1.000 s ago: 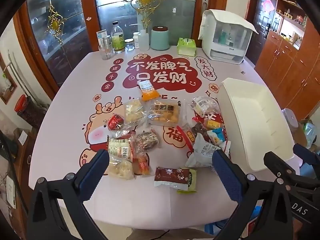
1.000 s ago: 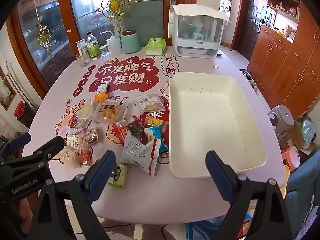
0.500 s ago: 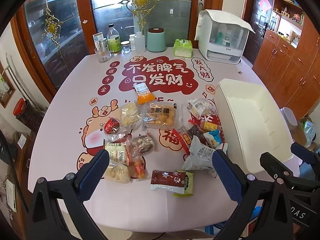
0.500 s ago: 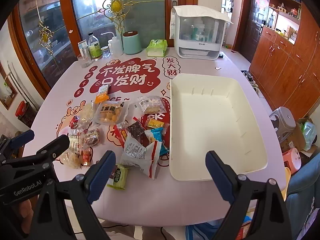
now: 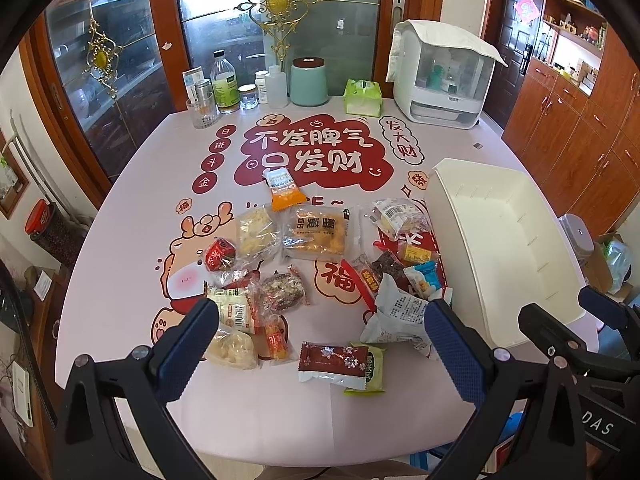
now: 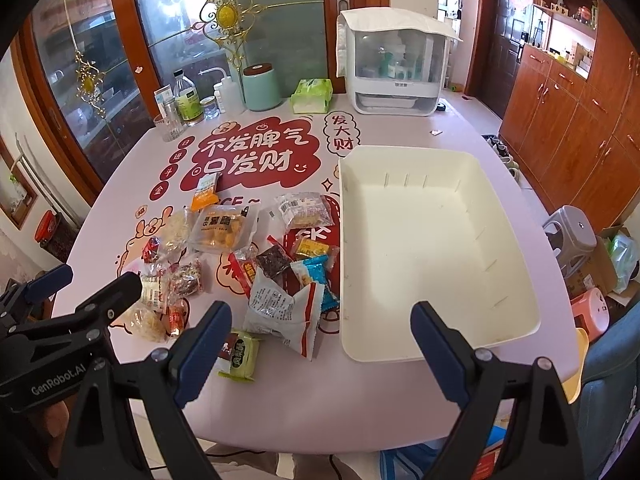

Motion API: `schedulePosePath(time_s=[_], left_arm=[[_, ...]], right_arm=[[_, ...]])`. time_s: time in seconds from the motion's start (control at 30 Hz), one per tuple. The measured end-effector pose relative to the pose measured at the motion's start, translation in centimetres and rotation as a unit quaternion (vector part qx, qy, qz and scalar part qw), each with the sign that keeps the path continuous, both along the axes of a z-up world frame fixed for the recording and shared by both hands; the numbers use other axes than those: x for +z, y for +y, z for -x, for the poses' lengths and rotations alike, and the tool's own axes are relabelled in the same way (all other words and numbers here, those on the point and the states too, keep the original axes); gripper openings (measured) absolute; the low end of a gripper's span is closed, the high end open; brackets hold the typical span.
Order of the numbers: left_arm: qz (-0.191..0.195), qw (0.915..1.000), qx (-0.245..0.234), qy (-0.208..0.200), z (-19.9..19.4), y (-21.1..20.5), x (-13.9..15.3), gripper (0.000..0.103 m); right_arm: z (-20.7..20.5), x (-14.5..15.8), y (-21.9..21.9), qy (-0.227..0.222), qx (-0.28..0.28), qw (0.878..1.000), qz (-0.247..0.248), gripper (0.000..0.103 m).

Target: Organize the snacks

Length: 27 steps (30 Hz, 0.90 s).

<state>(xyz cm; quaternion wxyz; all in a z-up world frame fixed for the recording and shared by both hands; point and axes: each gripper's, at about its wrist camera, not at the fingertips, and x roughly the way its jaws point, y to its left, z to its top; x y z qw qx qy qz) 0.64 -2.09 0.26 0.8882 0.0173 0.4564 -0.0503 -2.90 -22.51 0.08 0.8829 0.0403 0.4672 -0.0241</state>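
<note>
Several snack packets lie scattered on the pink table [image 5: 132, 200]: an orange packet [image 5: 283, 189], a clear bag of yellow cakes [image 5: 318, 232], a white crumpled bag [image 5: 394, 312], a dark red packet [image 5: 332, 364] on a green one [image 5: 370, 372]. An empty cream bin [image 5: 500, 236] stands to their right; it also shows in the right wrist view [image 6: 432, 240]. My left gripper [image 5: 320, 344] is open and empty above the table's near edge. My right gripper [image 6: 320, 344] is open and empty, in front of the bin's near left corner.
At the table's far edge stand a glass [image 5: 202, 110], bottles [image 5: 225, 88], a teal canister [image 5: 309, 82], a green tissue pack [image 5: 363, 98] and a white covered appliance [image 5: 444, 76]. Wooden cabinets [image 6: 580, 120] and stools [image 6: 572, 236] are on the right.
Both grippers have risen and drawn back slightly, so the table and snacks sit a bit farther off. Both stay open. Nothing on the table has moved.
</note>
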Motion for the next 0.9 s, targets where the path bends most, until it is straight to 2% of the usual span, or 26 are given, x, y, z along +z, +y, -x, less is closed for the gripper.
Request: schedulePosePath(time_s=[0.9], left_arm=[[0.001, 1.0000, -0.004, 0.004, 0.07, -0.30, -0.77, 0.102]], right_arm=[[-0.41, -0.32, 0.53, 0.010, 0.006, 1.000, -0.013, 0.084]])
